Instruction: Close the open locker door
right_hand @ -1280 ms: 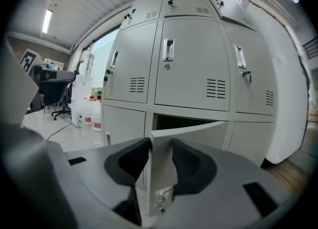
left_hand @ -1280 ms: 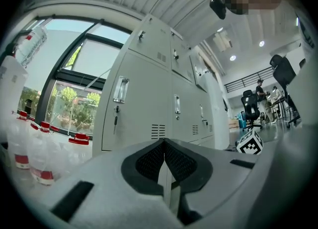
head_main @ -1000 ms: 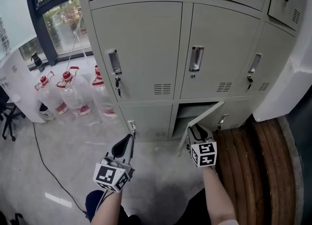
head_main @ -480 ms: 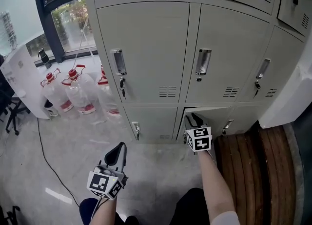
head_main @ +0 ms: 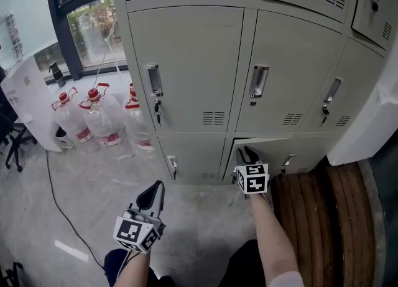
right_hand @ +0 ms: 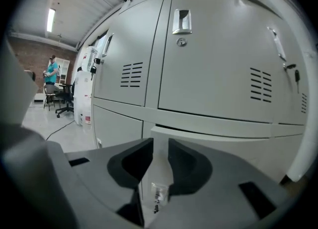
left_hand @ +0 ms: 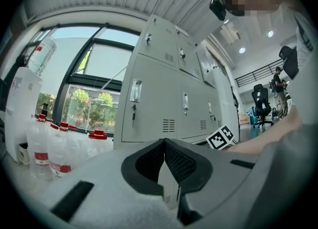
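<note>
Locker door (right_hand: 233, 146) ajar, gap plainest past right gripper (right_hand: 159, 146), jaws closing, nothing between; left gripper (left_hand: 164, 146) shut.

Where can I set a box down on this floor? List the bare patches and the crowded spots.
Bare floor lies on the near side of the water bottles, left of the left hand-held gripper. Another patch lies in front of the bottom-left locker. Crowded: the bottles by the window, and the wooden planks right of the ajar locker door.
</note>
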`<move>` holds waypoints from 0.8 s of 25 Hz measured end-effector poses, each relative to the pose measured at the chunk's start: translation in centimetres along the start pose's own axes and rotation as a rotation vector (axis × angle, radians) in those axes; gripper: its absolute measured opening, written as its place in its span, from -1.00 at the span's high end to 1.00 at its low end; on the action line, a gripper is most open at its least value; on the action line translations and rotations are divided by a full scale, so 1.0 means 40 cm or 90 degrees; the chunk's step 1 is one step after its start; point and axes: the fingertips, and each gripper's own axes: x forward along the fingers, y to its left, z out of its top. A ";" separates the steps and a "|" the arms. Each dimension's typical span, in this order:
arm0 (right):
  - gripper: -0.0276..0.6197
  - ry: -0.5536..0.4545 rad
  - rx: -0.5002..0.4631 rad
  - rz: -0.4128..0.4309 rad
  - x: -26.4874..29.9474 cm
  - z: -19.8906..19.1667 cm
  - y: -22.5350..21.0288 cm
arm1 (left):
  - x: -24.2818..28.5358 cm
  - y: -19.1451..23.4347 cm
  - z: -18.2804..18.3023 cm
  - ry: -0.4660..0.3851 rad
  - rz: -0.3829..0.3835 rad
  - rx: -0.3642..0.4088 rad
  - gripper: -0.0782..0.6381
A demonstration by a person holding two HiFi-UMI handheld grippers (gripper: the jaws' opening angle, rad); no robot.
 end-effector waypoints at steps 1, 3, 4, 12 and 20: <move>0.64 -0.007 0.011 -0.002 -0.019 0.006 0.000 | 0.005 -0.006 0.005 -0.003 -0.005 0.000 0.76; 0.64 -0.023 0.028 -0.006 -0.064 0.021 -0.004 | 0.018 -0.020 0.016 -0.009 -0.017 0.000 0.76; 0.64 -0.029 0.034 -0.006 -0.085 0.027 -0.007 | 0.026 -0.028 0.021 -0.012 -0.024 0.001 0.76; 0.64 0.011 0.060 -0.016 -0.063 -0.007 -0.023 | 0.059 -0.071 0.036 -0.022 -0.059 -0.001 0.76; 0.64 0.022 0.067 -0.022 0.018 -0.020 -0.012 | 0.028 -0.016 0.006 -0.005 -0.026 0.000 0.76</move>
